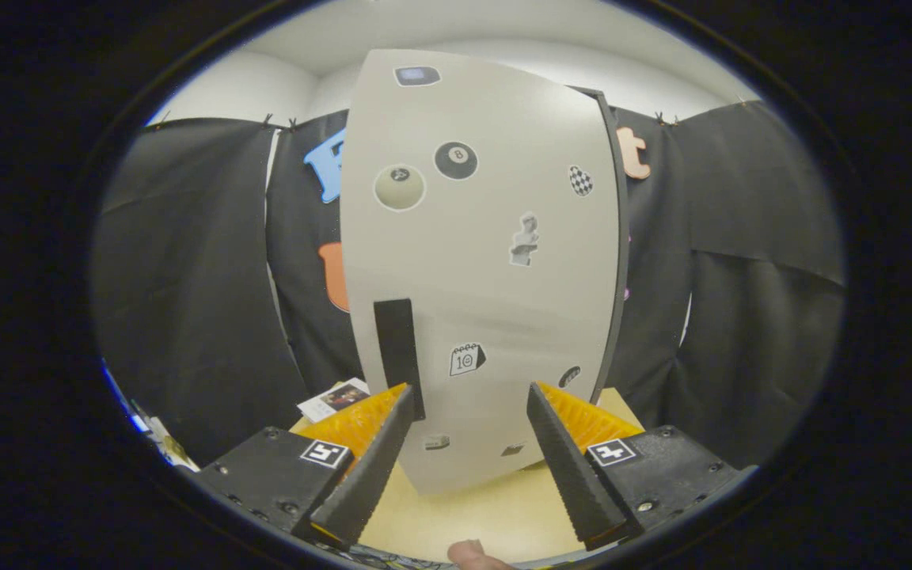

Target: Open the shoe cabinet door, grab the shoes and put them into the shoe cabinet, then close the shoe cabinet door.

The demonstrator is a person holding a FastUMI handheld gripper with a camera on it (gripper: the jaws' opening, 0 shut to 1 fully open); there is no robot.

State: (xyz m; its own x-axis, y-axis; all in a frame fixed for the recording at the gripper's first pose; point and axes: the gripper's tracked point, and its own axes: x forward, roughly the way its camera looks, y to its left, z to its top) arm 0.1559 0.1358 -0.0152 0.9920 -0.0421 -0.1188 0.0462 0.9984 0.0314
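- Black cloth is hanging as the booth's wall on the far left, with more of it hanging to the right of the cabinet.
- One small printed card is lying on the counter just beyond the left finger, beside the cabinet's lower left edge.
- The gripper is pointing straight at the cabinet; its jaws are standing wide apart, holding nothing, with bare counter showing between them.
- Two fingers are showing, one on each side, and each of the two finger mounts is carrying one small square marker.
- The left fingertip is sitting just beside the foot of the handle; whether it is touching cannot be told.
- One shoe cabinet door, pale grey and closed, is standing upright on the counter directly ahead of the jaws.
- One dark vertical handle is sitting low on the door's left part.
- Stickers are dotting the door: two billiard balls near the top, one dark rounded patch above them, one checkered shape toward the right edge, one small bust at mid-height, and one calendar sticker right of the handle.
- Three further small stickers lower down are too small to make out.
- One fingertip of a person is peeking in below, between the two fingers.
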